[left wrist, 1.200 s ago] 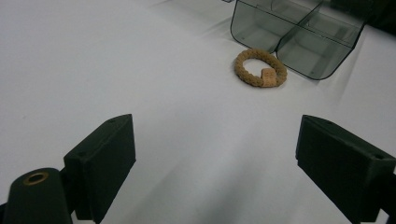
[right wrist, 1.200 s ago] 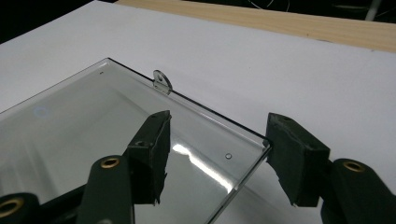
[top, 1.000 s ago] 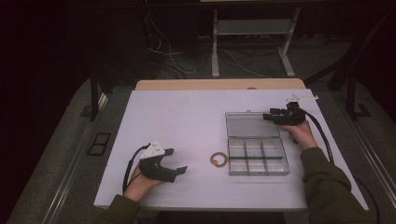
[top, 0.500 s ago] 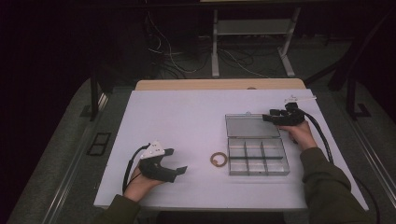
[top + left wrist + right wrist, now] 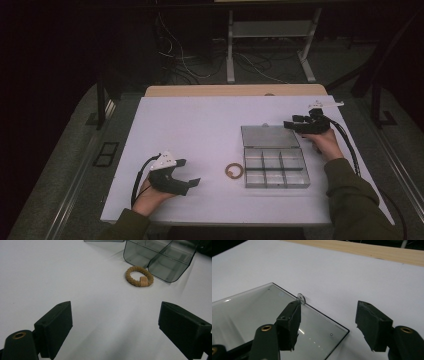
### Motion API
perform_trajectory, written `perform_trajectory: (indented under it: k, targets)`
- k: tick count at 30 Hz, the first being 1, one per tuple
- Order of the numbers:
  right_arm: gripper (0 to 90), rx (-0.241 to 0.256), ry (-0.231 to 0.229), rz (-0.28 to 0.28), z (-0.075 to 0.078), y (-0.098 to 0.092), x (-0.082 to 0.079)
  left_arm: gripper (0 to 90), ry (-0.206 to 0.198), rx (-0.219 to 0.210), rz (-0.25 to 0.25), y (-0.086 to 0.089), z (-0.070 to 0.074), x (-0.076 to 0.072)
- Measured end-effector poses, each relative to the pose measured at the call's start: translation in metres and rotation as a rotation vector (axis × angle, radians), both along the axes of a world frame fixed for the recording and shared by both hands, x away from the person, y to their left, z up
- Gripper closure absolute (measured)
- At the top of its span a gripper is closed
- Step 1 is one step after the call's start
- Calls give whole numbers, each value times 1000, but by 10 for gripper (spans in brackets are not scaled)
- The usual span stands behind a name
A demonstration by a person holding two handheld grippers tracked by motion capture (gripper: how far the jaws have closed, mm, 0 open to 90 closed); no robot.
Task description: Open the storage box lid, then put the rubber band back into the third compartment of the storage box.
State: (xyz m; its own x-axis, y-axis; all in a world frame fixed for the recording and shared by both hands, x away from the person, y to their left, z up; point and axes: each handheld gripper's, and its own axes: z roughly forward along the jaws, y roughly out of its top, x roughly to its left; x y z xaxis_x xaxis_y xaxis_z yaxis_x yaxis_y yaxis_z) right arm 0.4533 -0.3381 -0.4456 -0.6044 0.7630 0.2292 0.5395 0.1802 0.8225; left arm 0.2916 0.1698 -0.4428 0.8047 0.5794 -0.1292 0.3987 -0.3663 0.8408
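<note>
A clear plastic compartment box [image 5: 275, 167] lies open on the white table [image 5: 200, 130], its lid [image 5: 270, 135] folded back flat. A tan braided ring [image 5: 233, 171] [image 5: 139, 276] rests on the table just left of the box [image 5: 160, 257]. My left gripper [image 5: 192, 184] [image 5: 115, 332] stands open near the front edge, pointing at the ring from some way off, nothing between its jaws. My right gripper [image 5: 289, 124] [image 5: 328, 326] is open above the lid's far right corner [image 5: 287, 322], close to the lid's small tab [image 5: 301, 298].
A bare wooden strip [image 5: 235, 90] runs along the table's far edge. Beyond it are cables and a metal stand [image 5: 270, 35] on the dark floor. Open white tabletop lies left of the box and between the two hands.
Hardly anything has moved. The right gripper has shifted very slightly over the lid's corner; the left gripper, ring and box stay where they were.
</note>
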Motion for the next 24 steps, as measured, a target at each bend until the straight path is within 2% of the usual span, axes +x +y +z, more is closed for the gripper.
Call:
perform_trajectory:
  k: [11,24]
  targets:
    - [342,10,-19,-7,20,-9,-21,113,-1,-3,-2,-1,0,0]
    - [319,1,-35,1,32,-10,-54,113,-2,-11,-10,-1,0,1]
